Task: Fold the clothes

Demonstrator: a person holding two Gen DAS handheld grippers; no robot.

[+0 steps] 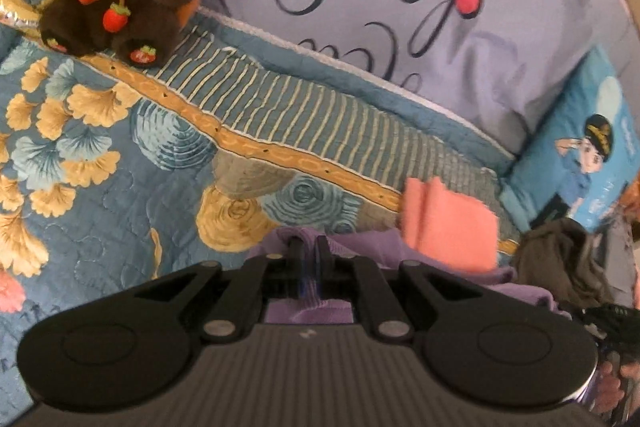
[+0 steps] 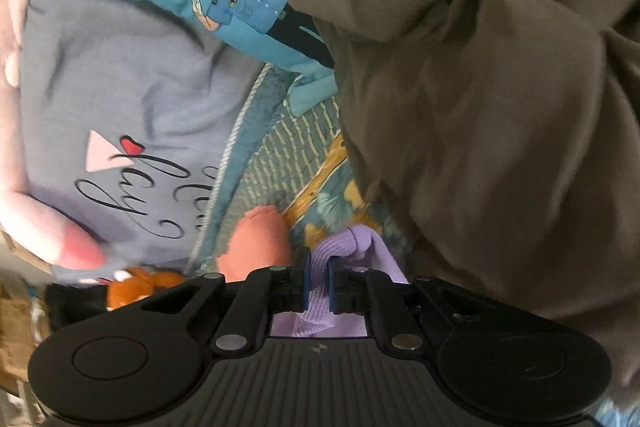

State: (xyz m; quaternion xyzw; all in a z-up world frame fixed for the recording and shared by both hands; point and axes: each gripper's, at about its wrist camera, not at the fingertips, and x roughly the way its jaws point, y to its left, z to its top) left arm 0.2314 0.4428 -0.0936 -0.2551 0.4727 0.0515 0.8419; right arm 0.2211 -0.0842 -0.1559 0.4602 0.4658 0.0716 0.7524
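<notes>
A patterned quilt (image 1: 120, 155) fills the left half of the left wrist frame. A brown garment (image 2: 480, 107) fills the right wrist frame's right side. Low centre, the purple garment (image 2: 316, 303) is clamped by the right gripper (image 2: 316, 291) and the left gripper (image 1: 308, 259), fingers nearly closed.

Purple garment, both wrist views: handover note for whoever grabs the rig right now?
Left gripper: jaws shut on the purple garment.
Right gripper: jaws shut on the same purple garment.
Folded coral cloth lies on the patterned quilt, just beyond the purple one. Brown garment is bunched up, unfolded, beside it.
Done: coral cloth looks folded.
Left: fold the purple garment, then the brown one.
</notes>
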